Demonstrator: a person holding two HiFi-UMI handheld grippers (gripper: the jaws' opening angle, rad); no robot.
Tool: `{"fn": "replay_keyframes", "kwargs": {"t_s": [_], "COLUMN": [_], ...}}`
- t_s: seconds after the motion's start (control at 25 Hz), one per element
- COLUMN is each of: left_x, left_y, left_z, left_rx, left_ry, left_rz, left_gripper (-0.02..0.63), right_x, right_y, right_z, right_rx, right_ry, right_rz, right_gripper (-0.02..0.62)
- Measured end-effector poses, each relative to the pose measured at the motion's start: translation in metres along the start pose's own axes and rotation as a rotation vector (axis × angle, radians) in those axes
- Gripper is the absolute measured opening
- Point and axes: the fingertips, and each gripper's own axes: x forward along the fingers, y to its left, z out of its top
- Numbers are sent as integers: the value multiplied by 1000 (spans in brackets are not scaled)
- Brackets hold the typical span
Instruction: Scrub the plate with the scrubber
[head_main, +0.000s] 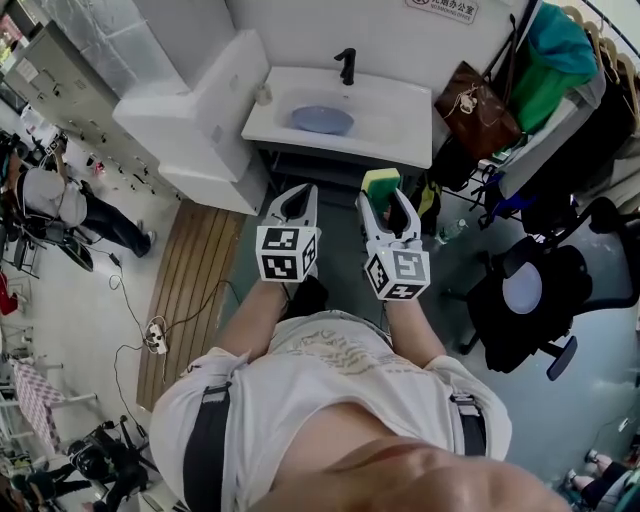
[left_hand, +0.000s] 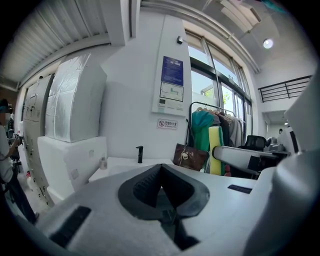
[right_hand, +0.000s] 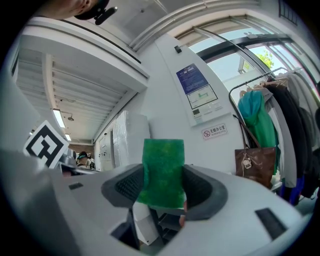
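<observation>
facing a white worktop (head_main: 400, 140) bearing a blue plate (head_main: 322, 120). gripping the green scrubber (head_main: 380, 183) in the right claw (head_main: 388, 202), pressing the left claw (head_main: 297, 203) shut, empty.

White T-shirt (head_main: 330, 375), dark straps (head_main: 205, 440); left tool (head_main: 298, 192), right tool (head_main: 385, 197) white, black-white marker cubes (head_main: 288, 253).

green-and-yellow scrubber (head_main: 381, 183), pale blue plate (head_main: 322, 120)

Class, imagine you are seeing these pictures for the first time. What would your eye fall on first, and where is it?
The bright green-and-yellow scrubber stands out, clamped in the right gripper at the middle of the head view. Ahead of it, a blue plate lies in the white sink, in front of a black tap. The left gripper, beside the right, is shut and empty.
</observation>
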Motion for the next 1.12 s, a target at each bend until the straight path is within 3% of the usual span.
{"fn": "replay_keyframes", "kwargs": {"t_s": [0.48,1.12], "left_x": [79,177], "left_y": [65,166], "left_z": [17,48], "left_rx": [-17,-92], "left_ry": [14,20], "left_rz": [-18,-104], "left_gripper": [20,20], "right_x": [105,247], "right_y": [-12,-5], "right_z": [-9,-11], "right_rx": [-5,-26], "right_ry": [25,79], "right_rz": [-3,-49], "right_gripper": [238,238]}}
